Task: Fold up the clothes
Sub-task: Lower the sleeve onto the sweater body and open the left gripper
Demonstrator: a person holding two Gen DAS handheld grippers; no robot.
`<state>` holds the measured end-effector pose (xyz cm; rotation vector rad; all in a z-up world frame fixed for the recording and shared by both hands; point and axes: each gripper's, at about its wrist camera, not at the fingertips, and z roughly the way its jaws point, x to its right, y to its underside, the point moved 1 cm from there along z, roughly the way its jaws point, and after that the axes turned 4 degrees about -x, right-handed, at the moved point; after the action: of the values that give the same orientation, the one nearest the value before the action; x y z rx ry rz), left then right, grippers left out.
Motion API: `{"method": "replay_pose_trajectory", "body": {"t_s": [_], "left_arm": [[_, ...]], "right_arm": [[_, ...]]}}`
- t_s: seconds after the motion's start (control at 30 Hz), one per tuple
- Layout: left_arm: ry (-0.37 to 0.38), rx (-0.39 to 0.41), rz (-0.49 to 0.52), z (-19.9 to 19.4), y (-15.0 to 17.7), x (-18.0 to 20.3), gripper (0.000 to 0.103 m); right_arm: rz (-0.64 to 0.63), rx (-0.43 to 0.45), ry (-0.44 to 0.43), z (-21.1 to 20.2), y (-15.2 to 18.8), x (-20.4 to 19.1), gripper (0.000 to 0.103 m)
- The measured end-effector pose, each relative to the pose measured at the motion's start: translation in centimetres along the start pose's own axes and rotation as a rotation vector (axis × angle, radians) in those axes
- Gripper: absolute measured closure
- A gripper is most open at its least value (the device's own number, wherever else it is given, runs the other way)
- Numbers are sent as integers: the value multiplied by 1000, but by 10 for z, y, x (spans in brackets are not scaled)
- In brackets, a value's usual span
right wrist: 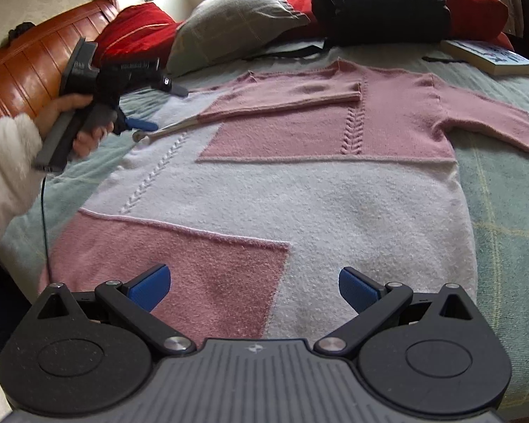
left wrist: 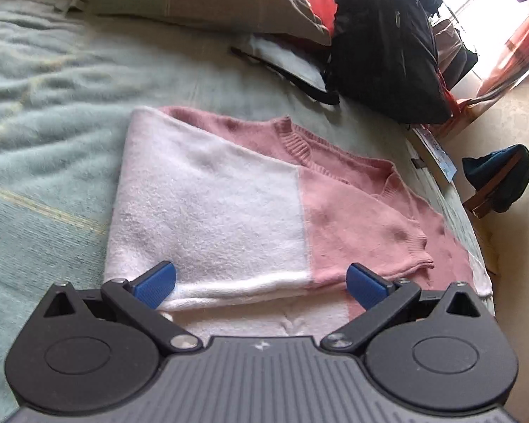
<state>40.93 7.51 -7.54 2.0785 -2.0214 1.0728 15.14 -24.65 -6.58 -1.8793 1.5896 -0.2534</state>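
Right wrist view. Left edge: hand (right wrist: 75, 120) holding left gripper (right wrist: 158, 109), jaws spread wide, empty. Centre: pink-and-white sweater (right wrist: 299, 190) flat on bed (right wrist: 504, 204), one sleeve folded across chest. Bottom: right gripper (right wrist: 252, 290), spread wide, empty. Upper right: book (right wrist: 486, 57).

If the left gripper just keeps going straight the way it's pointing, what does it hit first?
Most likely the pink and white sweater. The left gripper is open and already just over the folded white part, so that fabric comes first; how high it hangs above is unclear.

Fuzzy knit sweater (right wrist: 335, 211), glossy wooden headboard (right wrist: 35, 63) — ribbed blue plastic fingers (right wrist: 148, 289)
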Motion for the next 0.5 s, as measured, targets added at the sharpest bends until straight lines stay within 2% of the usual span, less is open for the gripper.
{"method": "replay_pose_trajectory", "body": {"t_s": [0.07, 0.2, 0.33, 0.4, 0.43, 0.5], "left_arm": [[5, 16, 10, -4, -5, 4, 1], [2, 112, 81, -12, -25, 16, 1], [-50, 77, 46, 17, -36, 4, 1], [-43, 70, 20, 30, -33, -5, 1], [-51, 89, 28, 29, -30, -2, 1], [-69, 78, 45, 21, -28, 9, 1]], "right_arm": [[7, -9, 9, 3, -1, 3, 0], [28, -19, 23, 8, -1, 8, 0], [41, -31, 35, 12, 0, 11, 0], [40, -37, 43, 13, 2, 12, 0], [40, -39, 49, 12, 2, 12, 0], [39, -35, 53, 9, 4, 13, 0]]}}
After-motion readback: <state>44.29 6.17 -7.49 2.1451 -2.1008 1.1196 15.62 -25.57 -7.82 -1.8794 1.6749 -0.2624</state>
